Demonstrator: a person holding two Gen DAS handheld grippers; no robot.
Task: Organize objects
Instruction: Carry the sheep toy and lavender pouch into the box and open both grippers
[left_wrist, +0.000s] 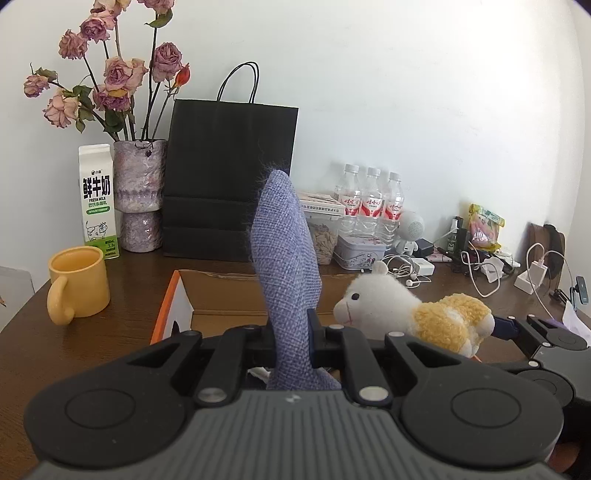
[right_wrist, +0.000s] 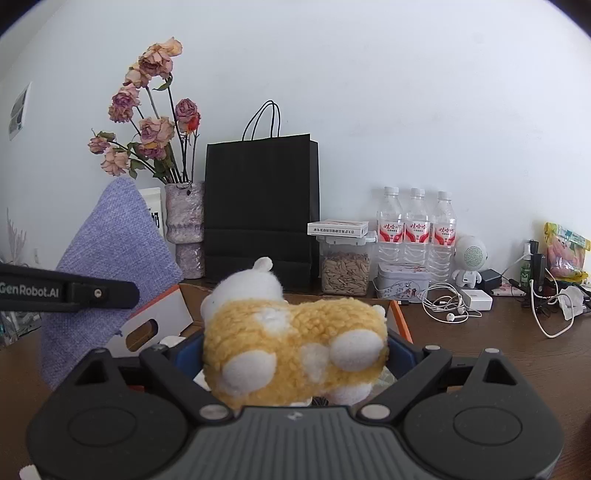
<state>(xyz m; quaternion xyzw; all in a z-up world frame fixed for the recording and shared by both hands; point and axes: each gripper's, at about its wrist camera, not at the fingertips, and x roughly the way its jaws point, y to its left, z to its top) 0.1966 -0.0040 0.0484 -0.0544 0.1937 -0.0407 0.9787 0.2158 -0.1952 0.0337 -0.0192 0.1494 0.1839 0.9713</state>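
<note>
Grippers held over a cluttered brown bench (left_wrist: 122, 317): the left gripper (left_wrist: 291, 332) is clamped nearly closed on a blue woven cloth (left_wrist: 284, 258) that stands up between its fingers, while the right gripper (right_wrist: 295, 354) pinches a yellow-and-white plush sheep (right_wrist: 295, 343). Both items hang above an open cardboard box (left_wrist: 221, 291).

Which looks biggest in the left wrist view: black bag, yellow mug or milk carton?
1. black paper bag
2. milk carton and yellow mug look alike; the mug is nearer the camera, so no ranking.
</note>
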